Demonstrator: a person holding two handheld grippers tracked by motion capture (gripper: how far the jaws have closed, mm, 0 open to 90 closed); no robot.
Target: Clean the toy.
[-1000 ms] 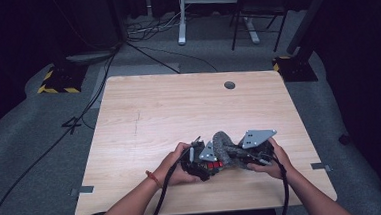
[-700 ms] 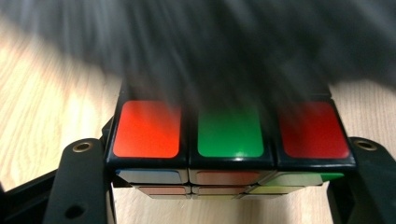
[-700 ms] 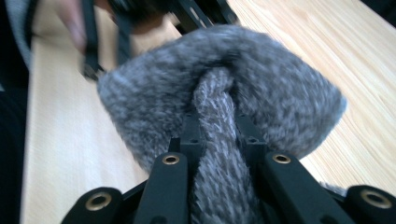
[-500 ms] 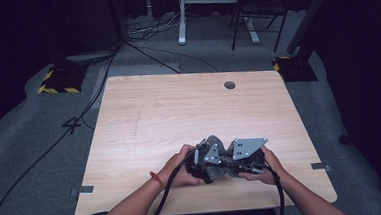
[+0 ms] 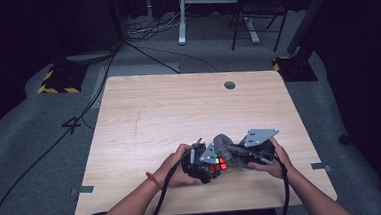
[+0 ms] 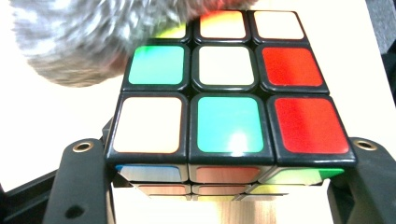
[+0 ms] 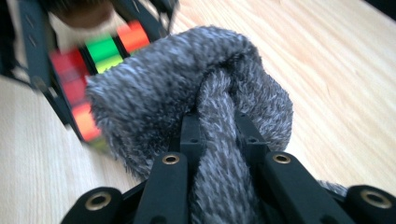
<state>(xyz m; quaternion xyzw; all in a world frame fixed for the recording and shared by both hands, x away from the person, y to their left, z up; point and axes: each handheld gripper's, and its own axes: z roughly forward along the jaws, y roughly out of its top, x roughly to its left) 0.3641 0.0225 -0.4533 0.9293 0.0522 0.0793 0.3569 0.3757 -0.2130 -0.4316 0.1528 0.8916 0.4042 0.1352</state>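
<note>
Left gripper (image 5: pixel 202 168): jaws clamped on puzzle cube (image 6: pixel 229 93), steadying it for wiping.
Right gripper (image 5: pixel 241 154): jaws pinched shut on grey cloth (image 7: pixel 205 102).
Cloth: pressed against cube's upper face.
Cube: lower centre of high view, above table (image 5: pixel 178 108).

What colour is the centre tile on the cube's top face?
White, on the cube; clearest in the left gripper view.

the grey cloth (image 6: pixel 93 42) blurs over the cube's (image 6: pixel 229 112) far corner.
</note>
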